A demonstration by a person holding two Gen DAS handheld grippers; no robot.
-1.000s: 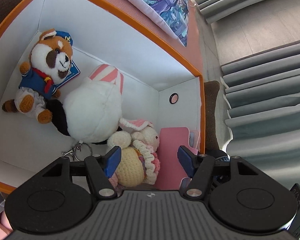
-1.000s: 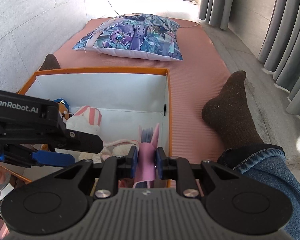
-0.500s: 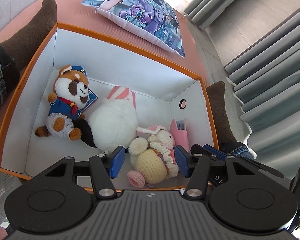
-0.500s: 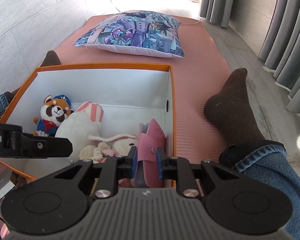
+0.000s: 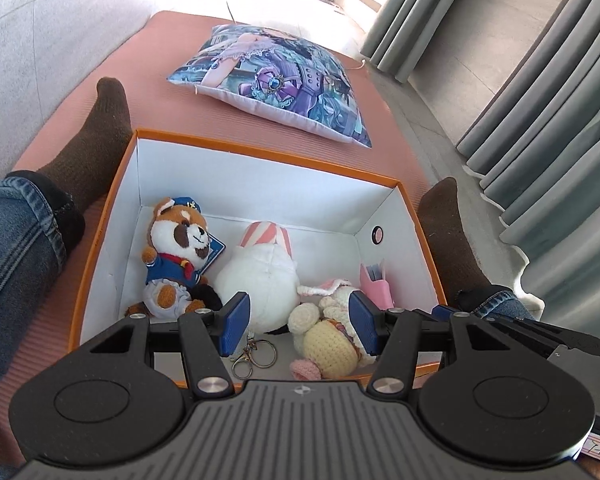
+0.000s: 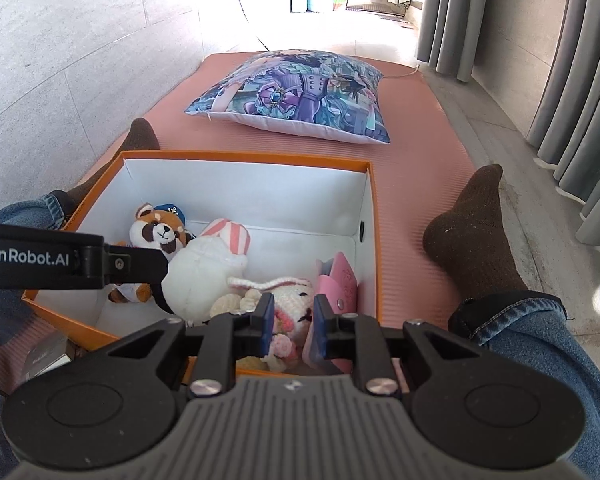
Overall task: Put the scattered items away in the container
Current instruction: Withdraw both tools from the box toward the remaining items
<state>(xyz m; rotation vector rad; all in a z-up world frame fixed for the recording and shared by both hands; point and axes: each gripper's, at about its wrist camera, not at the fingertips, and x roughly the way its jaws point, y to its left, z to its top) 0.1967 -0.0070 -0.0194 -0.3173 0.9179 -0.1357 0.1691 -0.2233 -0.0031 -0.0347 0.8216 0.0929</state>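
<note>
An orange box with white inside (image 5: pixel 260 148) (image 6: pixel 244 155) sits on the pink mat. In it lie a red panda plush (image 5: pixel 176 256) (image 6: pixel 156 228), a white plush with pink striped ears (image 5: pixel 260 280) (image 6: pixel 204 272), a crocheted bunny (image 5: pixel 332 340) (image 6: pixel 292 300) and a pink wallet (image 5: pixel 376 286) (image 6: pixel 338 280) leaning on the right wall. My left gripper (image 5: pixel 300 320) is open and empty above the box's near edge. My right gripper (image 6: pixel 290 320) is open a little, empty, above the near right corner, beside the wallet.
A printed pillow (image 5: pixel 276 80) (image 6: pixel 296 96) lies on the mat beyond the box. The person's socked feet (image 5: pixel 96 136) (image 6: pixel 472 240) and jeans flank the box. Grey curtains (image 5: pixel 540 100) hang at the right. A keyring (image 5: pixel 256 354) lies in the box.
My right gripper has opened and let go of the pink wallet, which now leans in the box. Both grippers have pulled back and up from the box.
</note>
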